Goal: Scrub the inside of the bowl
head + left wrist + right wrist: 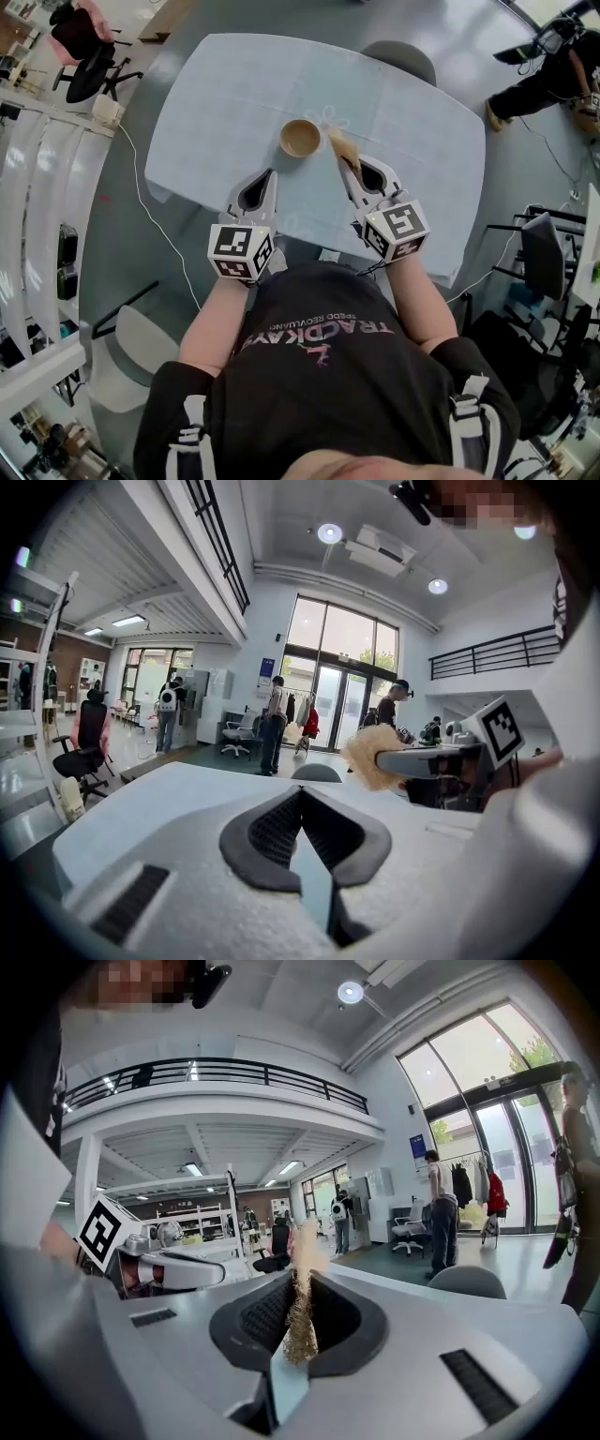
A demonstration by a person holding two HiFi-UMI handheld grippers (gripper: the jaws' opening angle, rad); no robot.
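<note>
Two tongs hover short of the bowl (300, 138) on the bench (216, 94). The right tongs (351, 172) pinch a scrub pad (339, 147) just right of the bowl; the left tongs (270, 176) are closed and empty. Scrubbing seems not yet begun: next, the pad must go down inside.

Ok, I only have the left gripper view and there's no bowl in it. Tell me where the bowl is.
Observer: The head view shows the bowl upright on the table, just ahead of the left gripper and slightly to its right.
Operator: Now place the scrubber against the bowl for me.
Observer: The scrubber is beside the bowl's right rim, outside it.
Operator: Check the right grip.
Observer: In the right gripper view, the right gripper is shut on the scrubber, which stands edge-on between the jaws.
</note>
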